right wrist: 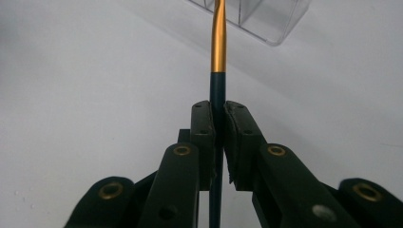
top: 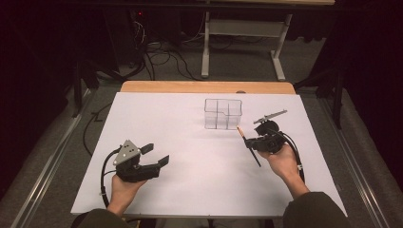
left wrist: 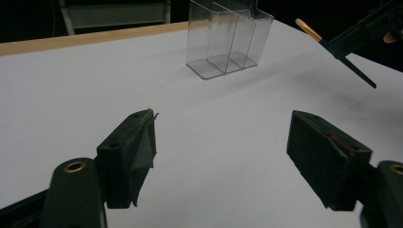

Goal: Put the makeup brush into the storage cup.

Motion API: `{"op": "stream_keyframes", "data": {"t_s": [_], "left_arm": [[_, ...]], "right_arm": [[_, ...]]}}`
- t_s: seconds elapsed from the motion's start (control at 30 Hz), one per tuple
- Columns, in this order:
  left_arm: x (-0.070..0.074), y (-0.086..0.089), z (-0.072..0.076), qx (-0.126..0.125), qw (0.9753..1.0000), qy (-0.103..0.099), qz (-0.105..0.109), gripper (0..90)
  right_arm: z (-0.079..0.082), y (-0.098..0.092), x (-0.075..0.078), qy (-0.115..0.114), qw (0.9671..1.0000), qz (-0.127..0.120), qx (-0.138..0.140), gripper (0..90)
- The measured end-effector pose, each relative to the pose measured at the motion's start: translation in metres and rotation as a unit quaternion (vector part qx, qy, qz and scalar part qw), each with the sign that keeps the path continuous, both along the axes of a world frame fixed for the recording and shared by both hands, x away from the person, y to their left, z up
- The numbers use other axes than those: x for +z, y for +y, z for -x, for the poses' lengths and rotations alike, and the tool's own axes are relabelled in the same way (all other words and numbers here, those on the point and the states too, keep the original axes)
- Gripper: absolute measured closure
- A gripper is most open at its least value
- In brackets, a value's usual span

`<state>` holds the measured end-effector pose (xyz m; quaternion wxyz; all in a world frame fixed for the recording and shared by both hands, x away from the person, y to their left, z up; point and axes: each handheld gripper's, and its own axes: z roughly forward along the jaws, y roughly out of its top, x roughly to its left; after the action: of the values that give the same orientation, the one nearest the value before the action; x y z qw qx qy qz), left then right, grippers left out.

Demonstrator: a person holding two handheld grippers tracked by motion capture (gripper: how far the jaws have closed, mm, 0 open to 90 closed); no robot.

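Right gripper view: pen [right wrist: 218, 71] clamped between fingers [right wrist: 203, 137].

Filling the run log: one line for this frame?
right tool: shut on dark pen with gold end | left tool: open, idle | clear plastic compartment organiser: upright on white table, pen outside it

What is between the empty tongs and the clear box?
Nothing: just bare white table between the left tongs and the box, as the left gripper view shows.

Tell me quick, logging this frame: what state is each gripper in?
Left gripper: open, holding nothing.
Right gripper: closed on the pen.
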<state>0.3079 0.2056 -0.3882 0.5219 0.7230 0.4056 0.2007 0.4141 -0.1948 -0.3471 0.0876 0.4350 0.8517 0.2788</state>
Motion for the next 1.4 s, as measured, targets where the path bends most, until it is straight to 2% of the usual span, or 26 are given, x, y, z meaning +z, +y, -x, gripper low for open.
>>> {"op": "stream_keyframes", "data": {"t_s": [0.47, 0.67, 1.4], "left_arm": [[0.000, 0.001, -0.001, 0.003, 1.0000, -0.001, -0.003, 25.1], [0.000, 0.000, 0.000, 0.003, 1.0000, -0.002, -0.005, 25.1], [0.000, 0.000, 0.000, -0.003, 1.0000, -0.002, 0.001, 25.0]], "right_arm": [[0.002, 0.000, 0.009, -0.037, 0.9986, -0.035, 0.017, 84.4], [0.002, 0.000, 0.012, -0.047, 0.9975, -0.050, 0.014, 84.5], [-0.002, 0.005, 0.023, -0.085, 0.9931, -0.078, 0.021, 84.5]]}}
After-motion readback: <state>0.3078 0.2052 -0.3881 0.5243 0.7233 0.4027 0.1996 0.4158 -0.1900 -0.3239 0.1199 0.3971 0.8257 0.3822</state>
